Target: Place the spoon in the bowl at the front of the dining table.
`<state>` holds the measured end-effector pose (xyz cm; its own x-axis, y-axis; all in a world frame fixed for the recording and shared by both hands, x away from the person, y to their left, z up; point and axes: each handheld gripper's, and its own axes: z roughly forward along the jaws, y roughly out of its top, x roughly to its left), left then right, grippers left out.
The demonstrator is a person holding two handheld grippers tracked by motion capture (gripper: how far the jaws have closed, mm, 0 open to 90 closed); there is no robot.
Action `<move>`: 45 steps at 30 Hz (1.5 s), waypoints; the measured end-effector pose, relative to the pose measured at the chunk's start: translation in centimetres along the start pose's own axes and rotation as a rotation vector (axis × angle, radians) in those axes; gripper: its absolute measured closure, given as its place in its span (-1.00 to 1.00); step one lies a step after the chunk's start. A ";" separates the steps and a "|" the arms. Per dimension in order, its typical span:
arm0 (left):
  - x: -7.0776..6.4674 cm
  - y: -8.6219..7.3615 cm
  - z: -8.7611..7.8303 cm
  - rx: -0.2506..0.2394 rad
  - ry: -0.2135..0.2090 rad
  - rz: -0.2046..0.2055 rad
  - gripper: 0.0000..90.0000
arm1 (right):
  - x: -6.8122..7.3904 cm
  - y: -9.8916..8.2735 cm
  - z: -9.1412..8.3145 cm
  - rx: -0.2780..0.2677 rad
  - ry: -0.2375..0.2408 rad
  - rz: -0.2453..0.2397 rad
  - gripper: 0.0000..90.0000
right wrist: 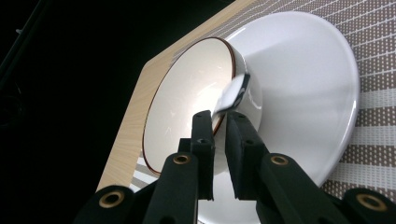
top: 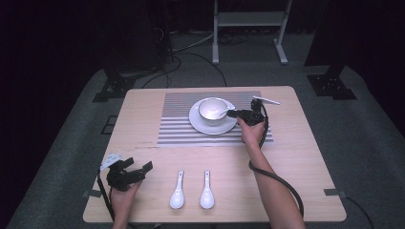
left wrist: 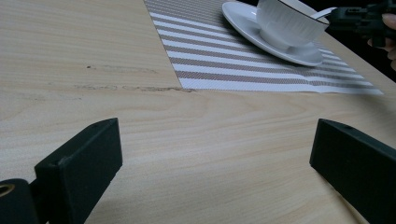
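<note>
A white bowl (top: pixel 212 109) (right wrist: pixel 187 102) stands on a white saucer (top: pixel 196 123) (right wrist: pixel 308 93) on the striped placemat (top: pixel 176 129). A white spoon (top: pixel 222 113) (right wrist: pixel 233 91) leans on the bowl's rim with its scoop inside. My right gripper (top: pixel 231 113) (right wrist: pixel 220 116) comes in from the right, jaws nearly together with the spoon's handle end between the tips. My left gripper (top: pixel 137 164) (left wrist: pixel 212 154) rests low at the table's near left, open wide with nothing between its fingers. The left gripper view shows the bowl (left wrist: pixel 285 21) and the right gripper (left wrist: pixel 355 18) far off.
Two more white spoons (top: pixel 177 191) (top: pixel 207 190) lie side by side near the table's front edge, handles pointing away. Bare wood lies between them and the placemat (left wrist: pixel 224 65). A white frame stands on the floor behind the table.
</note>
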<state>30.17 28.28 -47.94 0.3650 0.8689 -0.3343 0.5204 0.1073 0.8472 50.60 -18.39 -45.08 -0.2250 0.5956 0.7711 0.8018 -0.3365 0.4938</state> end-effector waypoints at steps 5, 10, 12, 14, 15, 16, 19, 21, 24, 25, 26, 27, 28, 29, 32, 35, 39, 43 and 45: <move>0.0 0.0 0.0 0.001 0.003 0.001 -0.98 | -0.3 -0.3 -0.3 0.011 0.014 0.008 0.73; 0.0 0.0 0.0 0.002 0.006 0.000 -0.98 | -0.2 -0.6 -0.6 0.023 0.035 0.000 0.69; 0.0 0.0 0.0 0.002 0.006 0.000 -0.98 | -0.2 -0.7 -0.6 0.026 0.039 0.000 0.66; 0.0 0.0 0.0 0.001 0.006 -0.002 -0.98 | -0.1 -0.9 -0.7 0.036 0.046 -0.008 0.61; 0.0 0.0 0.0 0.001 0.006 -0.002 -0.98 | -0.1 -0.9 -0.7 0.036 0.046 -0.008 0.61; 0.0 0.0 0.0 0.003 0.007 -0.001 -0.98 | -0.1 -1.1 -0.8 0.042 0.057 -0.003 0.56; 0.0 0.0 0.1 0.002 0.009 -0.003 -0.98 | -0.1 -1.5 -0.9 0.051 0.070 -0.007 0.48; 0.0 0.0 0.1 0.001 0.010 -0.004 -0.98 | -0.3 -1.7 -1.1 0.053 0.080 -0.009 0.42; 0.0 0.0 0.1 0.004 0.015 -0.003 -0.98 | -0.4 -2.0 -1.2 0.055 0.086 -0.007 0.38; -0.1 0.0 0.1 0.004 0.016 -0.003 -0.98 | -0.5 -2.2 -1.4 0.062 0.091 -0.013 0.35; -0.1 0.0 0.1 0.004 0.016 -0.003 -0.98 | -0.5 -2.3 -1.5 0.064 0.092 -0.017 0.34; -0.1 0.0 0.1 0.004 0.017 -0.004 -0.98 | -0.6 -2.4 -1.6 0.064 0.093 -0.023 0.33; -0.1 0.0 0.1 0.004 0.017 -0.004 -0.98 | -0.6 -2.4 -1.6 0.064 0.093 -0.023 0.33; -0.1 0.0 0.1 0.004 0.018 -0.004 -0.98 | -0.8 -2.7 -1.8 0.067 0.098 -0.026 0.29; -0.1 0.0 0.1 0.003 0.022 -0.003 -0.98 | -0.8 -2.9 -2.2 0.070 0.110 -0.029 0.25; -0.1 0.0 0.1 0.003 0.023 -0.003 -0.98 | -0.8 -3.0 -2.4 0.077 0.114 -0.038 0.22; -0.1 0.0 0.1 0.002 0.024 -0.004 -0.98 | -0.6 -3.5 -3.1 0.090 0.129 -0.062 0.15; -0.1 0.0 0.1 0.002 0.025 -0.003 -0.98 | -0.6 -3.7 -3.4 0.098 0.125 -0.078 0.11; -0.1 0.0 0.1 0.004 0.024 -0.002 -0.98 | -0.6 -4.0 -3.7 0.111 0.133 -0.087 0.07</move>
<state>30.22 28.14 -47.97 0.3453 0.8801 -0.3260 0.5240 0.1074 0.8449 45.47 -20.10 -46.03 -0.3615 0.5149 0.7773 0.8305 -0.2010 0.5194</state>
